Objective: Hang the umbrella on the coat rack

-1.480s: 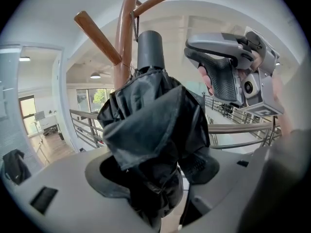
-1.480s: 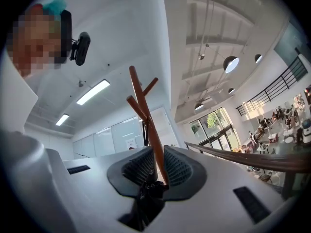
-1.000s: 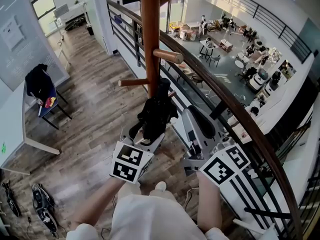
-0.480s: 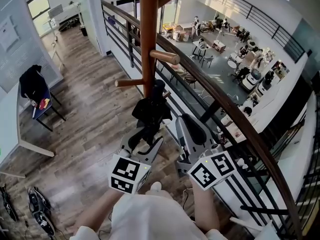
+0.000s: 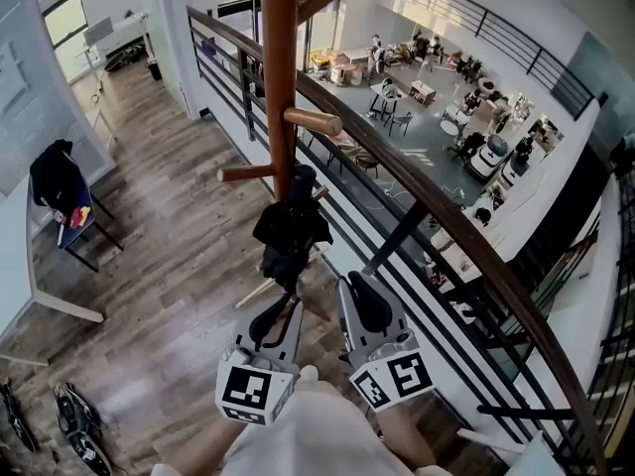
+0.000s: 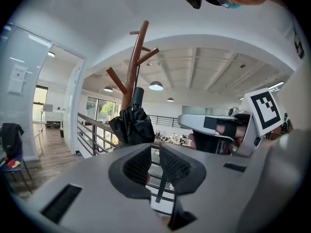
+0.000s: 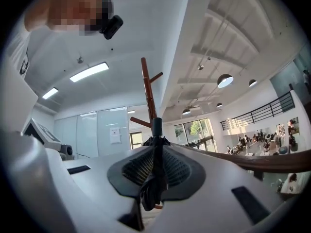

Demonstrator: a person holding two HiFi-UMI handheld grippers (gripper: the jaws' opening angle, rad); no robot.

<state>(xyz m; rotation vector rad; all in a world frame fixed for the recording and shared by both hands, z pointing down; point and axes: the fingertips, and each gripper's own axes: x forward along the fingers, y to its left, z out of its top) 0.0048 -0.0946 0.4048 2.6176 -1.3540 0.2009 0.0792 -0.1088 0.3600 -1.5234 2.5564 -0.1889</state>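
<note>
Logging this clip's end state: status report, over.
Left claw just closing, empty; right claw shut, empty. Black umbrella hangs on the coat rack, clear of both. Balcony railing beside rack, not obstructing.

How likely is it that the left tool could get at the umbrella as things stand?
Probably yes: the umbrella hangs just ahead of the left tool with nothing between them. Its jaws have just been closing, empty, so they would need to reopen.
</note>
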